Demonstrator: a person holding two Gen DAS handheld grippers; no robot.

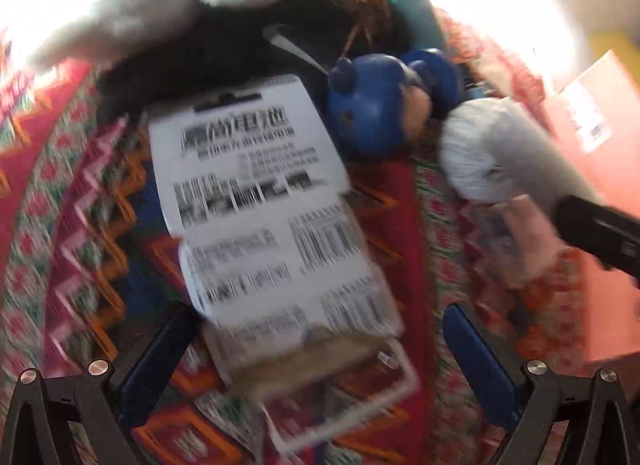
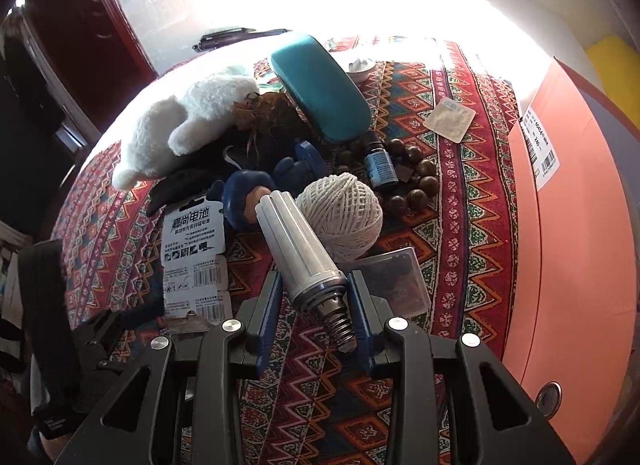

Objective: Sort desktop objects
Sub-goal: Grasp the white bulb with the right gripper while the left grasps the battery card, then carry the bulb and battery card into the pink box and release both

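The silver fluted metal cylinder (image 2: 298,249) sits clamped in the right tool (image 2: 316,305), the blue fingers (image 2: 269,307) pinching its collar just above a coiled spring end; its long body points out over the patterned cloth on the bench (image 2: 472,201). It looks rigid and fairly heavy for its size, smooth enough to slip, so a hold at the ridged collar seems the safest. Just beyond its tip lies a ball of white twine (image 2: 344,217), light and soft, likely to roll. Beside that are a blue figurine (image 2: 256,193), a small blue bottle (image 2: 380,163) among brown wooden beads (image 2: 420,175), a clear plastic case (image 2: 396,281), a teal case (image 2: 324,89) and a white plush toy (image 2: 180,133).

The left tool (image 1: 316,349) hangs with its fingers spread wide on either side of a battery card pack (image 1: 264,201), which lies flat on the cloth; thin, light and bendy, it is best taken by an edge. That view is blurred.

Open room lies to the right, toward a coral box (image 2: 560,245) along the bench edge; the middle is crowded.
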